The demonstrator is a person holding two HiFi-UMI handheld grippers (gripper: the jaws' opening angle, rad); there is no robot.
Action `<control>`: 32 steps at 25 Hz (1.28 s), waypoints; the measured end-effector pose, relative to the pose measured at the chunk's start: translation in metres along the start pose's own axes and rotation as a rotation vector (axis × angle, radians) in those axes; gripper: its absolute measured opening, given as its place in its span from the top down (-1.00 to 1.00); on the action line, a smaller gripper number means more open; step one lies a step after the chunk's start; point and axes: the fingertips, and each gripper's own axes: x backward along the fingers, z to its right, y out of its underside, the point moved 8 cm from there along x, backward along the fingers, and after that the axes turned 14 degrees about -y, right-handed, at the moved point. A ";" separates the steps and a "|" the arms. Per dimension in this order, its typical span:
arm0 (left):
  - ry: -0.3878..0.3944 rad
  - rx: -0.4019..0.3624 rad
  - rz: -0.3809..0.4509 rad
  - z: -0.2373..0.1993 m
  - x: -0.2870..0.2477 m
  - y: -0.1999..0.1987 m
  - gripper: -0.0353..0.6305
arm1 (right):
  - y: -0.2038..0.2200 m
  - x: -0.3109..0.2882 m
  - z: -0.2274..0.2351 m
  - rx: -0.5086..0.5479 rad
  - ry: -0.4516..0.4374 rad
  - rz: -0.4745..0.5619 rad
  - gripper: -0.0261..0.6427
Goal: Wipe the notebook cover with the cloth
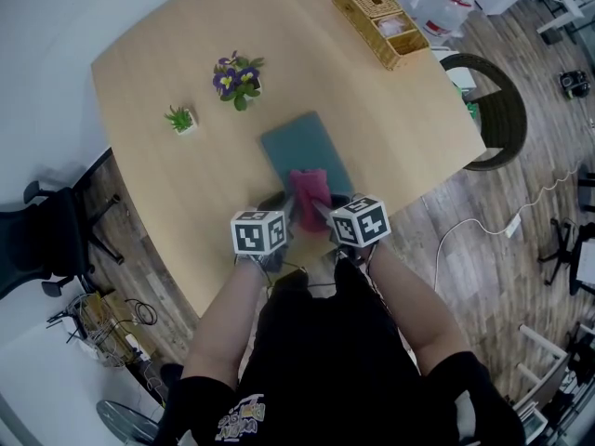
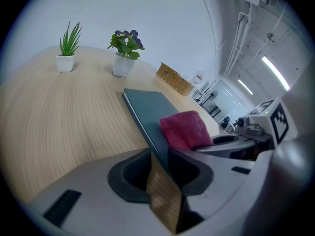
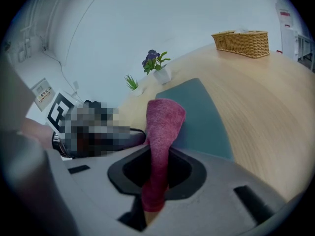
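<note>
Standing on plank floor [image 1: 446,221], pale wooden table [image 1: 307,54] — left tool [image 2: 158,156] clamped on notebook [image 2: 147,107], right tool [image 3: 157,163] on cloth [image 3: 165,117].

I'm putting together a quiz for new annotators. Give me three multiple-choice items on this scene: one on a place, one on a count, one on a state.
1. Where is the cloth? A in a sink; B over the near end of the notebook; C on a stool.
2. How many potted plants stand on the table? A one; B two; C four.
3. What is the left gripper doing? A clamping the notebook's edge; B holding the cloth; C hanging open over bare wood.
Answers: B, the head view shows it on the teal cover; B, one is green and one purple-flowered; A, its jaws close on the cover's edge.
</note>
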 end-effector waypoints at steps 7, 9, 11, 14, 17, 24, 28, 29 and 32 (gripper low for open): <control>0.010 0.002 -0.004 -0.001 -0.002 0.002 0.59 | 0.001 0.012 0.010 0.000 0.027 0.012 0.72; 0.008 0.001 -0.001 0.000 -0.002 0.003 0.59 | 0.002 0.019 0.015 -0.007 0.041 0.020 0.72; 0.000 -0.002 0.003 0.000 0.000 0.001 0.59 | 0.003 0.027 0.020 -0.015 0.058 0.028 0.72; 0.003 0.000 0.000 0.000 -0.002 0.002 0.59 | 0.004 0.036 0.028 -0.024 0.082 0.036 0.72; 0.008 0.001 0.000 0.000 -0.001 0.002 0.59 | 0.005 0.046 0.034 -0.035 0.106 0.045 0.72; 0.008 0.003 -0.003 0.000 -0.002 0.002 0.59 | 0.005 0.064 0.048 -0.057 0.160 0.062 0.72; 0.005 -0.001 0.000 -0.001 -0.003 0.003 0.59 | 0.002 0.071 0.052 -0.046 0.224 0.055 0.72; 0.006 -0.001 0.000 -0.001 -0.003 0.002 0.59 | -0.001 0.073 0.052 -0.039 0.243 0.055 0.72; 0.003 0.001 -0.002 0.000 0.000 0.000 0.59 | -0.010 0.082 0.051 -0.011 0.296 0.075 0.72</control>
